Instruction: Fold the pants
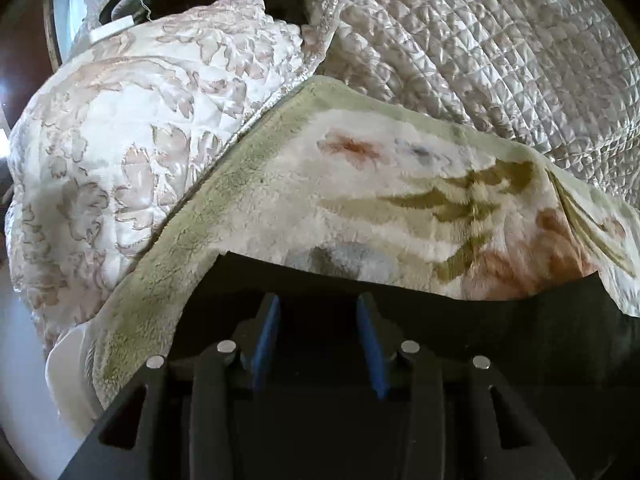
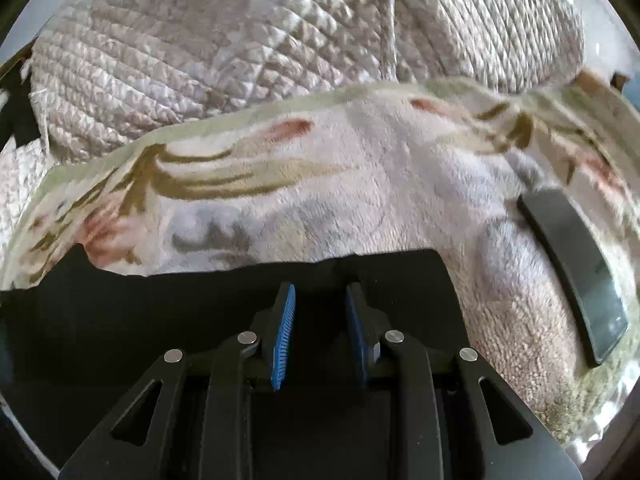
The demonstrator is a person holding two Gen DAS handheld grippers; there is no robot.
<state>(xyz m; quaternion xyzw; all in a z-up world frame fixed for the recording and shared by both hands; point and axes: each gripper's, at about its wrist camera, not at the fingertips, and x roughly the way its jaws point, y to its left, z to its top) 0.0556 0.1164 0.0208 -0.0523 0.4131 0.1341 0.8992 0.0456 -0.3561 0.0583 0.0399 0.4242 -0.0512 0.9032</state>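
Observation:
Black pants [image 1: 460, 320] lie flat on a fluffy floral blanket [image 1: 360, 200], filling the lower part of the left wrist view. The pants also show in the right wrist view [image 2: 160, 296] on the same blanket [image 2: 360, 184]. My left gripper [image 1: 318, 304] is open, its blue pads [image 1: 266, 340] apart just above the black cloth near its far edge. My right gripper [image 2: 320, 294] is open too, its blue pads [image 2: 284, 332] apart over the pants' far right corner. Neither gripper holds anything.
A quilted cream bedspread [image 1: 500, 40] lies bunched behind the blanket, also in the right wrist view [image 2: 200, 48]. A floral pillow [image 1: 120, 140] is at the left. A dark phone [image 2: 576, 272] lies on the blanket to the right of the pants.

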